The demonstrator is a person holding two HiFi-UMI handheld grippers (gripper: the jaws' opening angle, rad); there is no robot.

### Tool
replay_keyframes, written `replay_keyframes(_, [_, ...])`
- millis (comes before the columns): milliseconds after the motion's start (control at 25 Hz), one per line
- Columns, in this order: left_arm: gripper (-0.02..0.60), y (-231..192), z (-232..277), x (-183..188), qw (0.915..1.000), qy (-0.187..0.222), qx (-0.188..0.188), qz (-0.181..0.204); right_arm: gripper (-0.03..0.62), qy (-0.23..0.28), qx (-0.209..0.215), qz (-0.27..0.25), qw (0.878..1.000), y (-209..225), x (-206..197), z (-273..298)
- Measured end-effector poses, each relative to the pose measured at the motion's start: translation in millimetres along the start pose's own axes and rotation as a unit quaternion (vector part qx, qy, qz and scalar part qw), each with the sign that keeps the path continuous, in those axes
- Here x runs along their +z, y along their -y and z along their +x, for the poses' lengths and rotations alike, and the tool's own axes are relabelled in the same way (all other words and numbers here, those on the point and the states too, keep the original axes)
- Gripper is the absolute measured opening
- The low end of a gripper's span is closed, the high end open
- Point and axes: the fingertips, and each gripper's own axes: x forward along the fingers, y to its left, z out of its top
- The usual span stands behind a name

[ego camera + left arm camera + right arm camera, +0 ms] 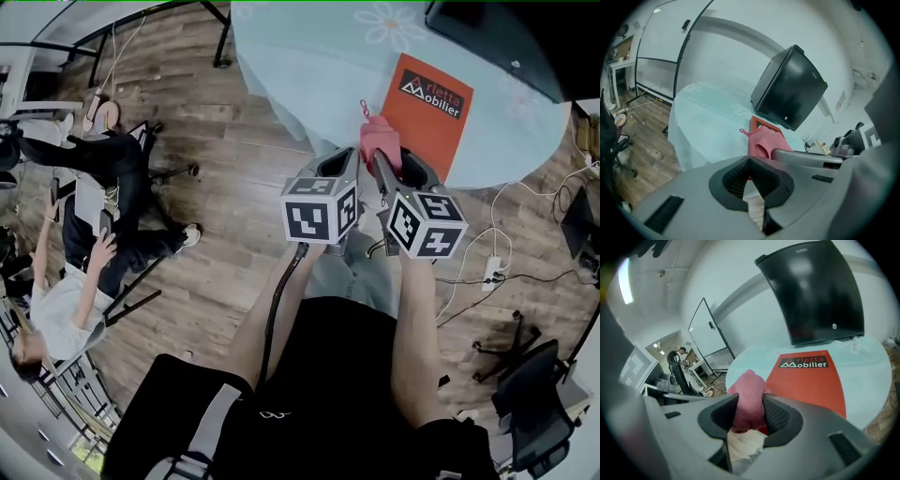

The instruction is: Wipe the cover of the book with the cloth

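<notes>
We log left gripper (335, 163) with jaws together, nothing between them. Right gripper (392, 161) has its jaws clamped on the pink cloth (377, 137), at the near edge of the orange book (433, 111), which lies flat on the table (309, 56).

We reach both bare forearms forward side by side, our left gripper (338, 157) with jaws closed tip to tip, our right gripper (381, 159) just beside it, jaws pinched onto the pink cloth (747, 394) between them.
</notes>
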Motion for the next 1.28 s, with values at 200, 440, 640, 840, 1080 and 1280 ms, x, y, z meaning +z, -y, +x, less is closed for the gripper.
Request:
replay_keyframes(200, [0.014,-1.6,-4.6,-5.6,1.0000,-0.004,0.002,0.005,0.156,-0.011,0.003,0.002,1.000,-7.4,-12.9,3.4])
replay_keyframes(440, [0.014,17.3,-1.0,-6.9,0.9993,-0.015,-0.010,0.033,0.156,-0.002,-0.009,0.023,1.000,3.9,-17.3,-10.6])
replay_keyframes(640, [0.013,46.1,7.1,-19.5,0.9970,-0.039,-0.031,0.059,0.156,0.007,-0.028,0.048,0.998,25.0,-21.5,-28.0])
replay_keyframes(840, [0.014,75.2,21.0,-23.5,0.9928,-0.056,-0.056,0.091,0.156,0.029,-0.045,0.084,0.995,47.6,-25.3,-46.7])
replay_keyframes(1080, [0.013,106.5,36.3,-44.4,0.9848,-0.083,-0.088,0.125,0.156,0.054,-0.078,0.121,0.988,74.9,-34.4,-72.6])
replay_keyframes(1280, [0.014,129.4,44.6,-45.4,0.9788,-0.086,-0.114,0.147,0.155,0.052,-0.125,0.120,0.984,99.7,-35.8,-88.4])
